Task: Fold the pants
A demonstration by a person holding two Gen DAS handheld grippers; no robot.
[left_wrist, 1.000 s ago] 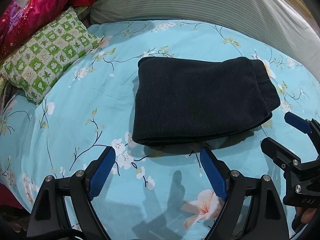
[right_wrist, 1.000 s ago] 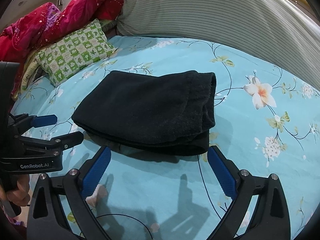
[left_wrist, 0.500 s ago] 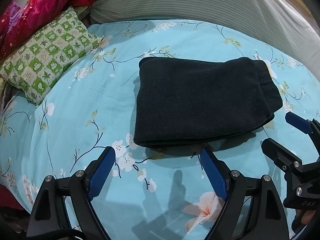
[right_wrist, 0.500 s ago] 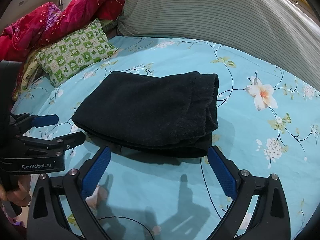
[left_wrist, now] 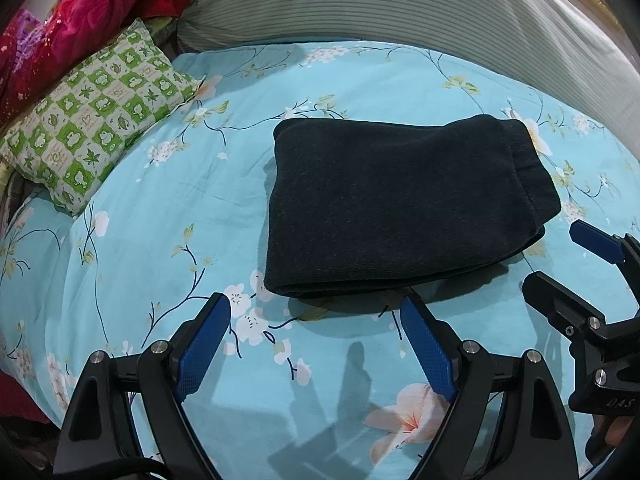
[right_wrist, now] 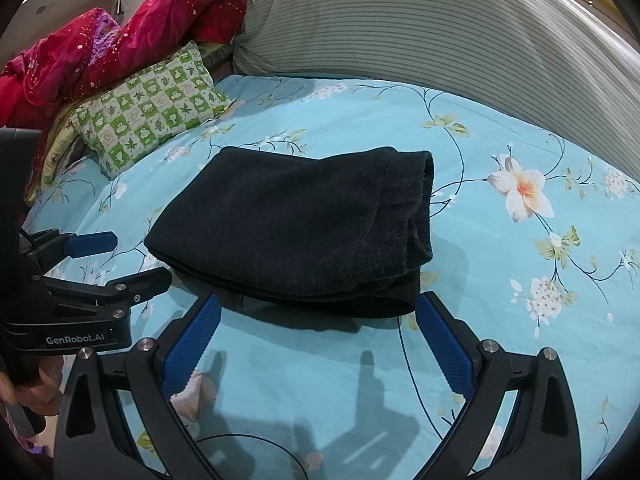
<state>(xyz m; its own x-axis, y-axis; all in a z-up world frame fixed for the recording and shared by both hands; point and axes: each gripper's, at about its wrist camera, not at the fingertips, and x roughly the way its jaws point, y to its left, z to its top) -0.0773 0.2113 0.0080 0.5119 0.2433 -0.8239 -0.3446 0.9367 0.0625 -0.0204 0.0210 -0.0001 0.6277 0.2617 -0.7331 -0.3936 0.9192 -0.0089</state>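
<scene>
On the blue flowered sheet [left_wrist: 168, 240], in the left wrist view, the dark pants [left_wrist: 400, 204] lie folded into a flat packet. The left gripper [left_wrist: 316, 316] is just in front of the pants, jaws wide apart and holding nothing. A green checked pillow [left_wrist: 92, 136] lies well left of the pants.

In the right wrist view, the right gripper [right_wrist: 318, 312] is just in front of the pants [right_wrist: 296, 224], also wide open and empty.

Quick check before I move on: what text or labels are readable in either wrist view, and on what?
"GenRobot.AI": white print on the body of the left claw, seen in the right wrist view.
"DAS": faint, partly cut-off letters on the body of the right claw, seen in the left wrist view.
Nothing else is readable.
</scene>
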